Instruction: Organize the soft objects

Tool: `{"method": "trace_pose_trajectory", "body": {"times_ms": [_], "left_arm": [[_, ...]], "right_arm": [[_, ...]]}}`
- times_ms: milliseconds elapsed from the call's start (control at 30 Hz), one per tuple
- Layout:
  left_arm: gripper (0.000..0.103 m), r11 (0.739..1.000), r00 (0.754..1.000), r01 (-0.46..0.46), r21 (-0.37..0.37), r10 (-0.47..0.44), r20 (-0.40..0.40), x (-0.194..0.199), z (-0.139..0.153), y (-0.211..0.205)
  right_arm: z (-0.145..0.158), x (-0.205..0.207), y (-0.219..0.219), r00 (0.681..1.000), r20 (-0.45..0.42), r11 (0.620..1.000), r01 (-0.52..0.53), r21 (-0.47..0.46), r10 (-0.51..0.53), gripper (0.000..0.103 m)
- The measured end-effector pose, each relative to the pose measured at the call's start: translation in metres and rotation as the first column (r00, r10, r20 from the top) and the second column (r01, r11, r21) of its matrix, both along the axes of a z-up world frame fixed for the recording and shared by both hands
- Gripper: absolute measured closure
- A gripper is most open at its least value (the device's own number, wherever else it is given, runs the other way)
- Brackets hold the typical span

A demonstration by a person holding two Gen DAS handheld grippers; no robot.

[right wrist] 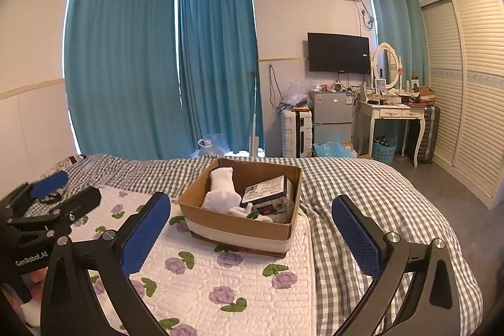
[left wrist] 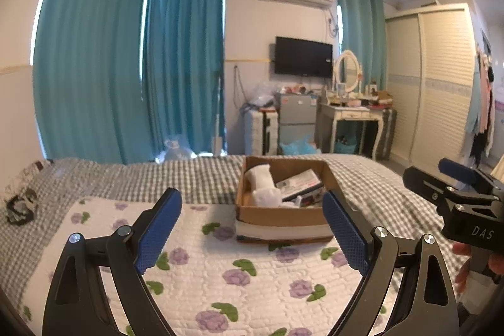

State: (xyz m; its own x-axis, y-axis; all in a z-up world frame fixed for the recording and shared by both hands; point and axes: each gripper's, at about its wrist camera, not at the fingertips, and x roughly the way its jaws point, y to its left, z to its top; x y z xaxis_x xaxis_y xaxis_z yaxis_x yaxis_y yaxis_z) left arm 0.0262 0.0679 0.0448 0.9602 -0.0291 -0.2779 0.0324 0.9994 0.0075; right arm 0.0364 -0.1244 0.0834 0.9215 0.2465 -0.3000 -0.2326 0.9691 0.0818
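Observation:
A cardboard box point(left wrist: 277, 214) point(right wrist: 233, 224) stands on a white quilt with purple flowers point(left wrist: 220, 270) point(right wrist: 220, 273) on the bed. In the box lie white soft items point(left wrist: 263, 185) point(right wrist: 220, 186) and a flat printed packet point(left wrist: 299, 183) point(right wrist: 266, 189). My left gripper point(left wrist: 252, 229) is open and empty, held just in front of the box; it also shows in the right wrist view point(right wrist: 60, 188) at the left. My right gripper point(right wrist: 252, 229) is open and empty, in front of the box; it shows in the left wrist view point(left wrist: 441, 175) at the right.
The bed has a grey checked cover point(left wrist: 157, 175) point(right wrist: 362, 194). A dark crumpled item point(left wrist: 20, 207) lies at the bed's left edge. Beyond the bed stand teal curtains point(right wrist: 141, 68), a small fridge point(right wrist: 332, 115), a dressing table point(right wrist: 393, 115) and a wardrobe point(right wrist: 466, 84).

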Motion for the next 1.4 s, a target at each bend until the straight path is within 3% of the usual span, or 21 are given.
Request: {"method": "trace_pose_trajectory", "body": {"times_ms": [1400], "left_arm": [[0.011, 1.000, 1.000, 0.002, 0.004, -0.002, -0.017, 0.0026, -0.0029, -0.0003]], "right_arm": [[-0.0041, 0.0035, 0.0005, 1.000, -0.024, 1.000, -0.006, 0.006, 0.007, 0.000]]}}
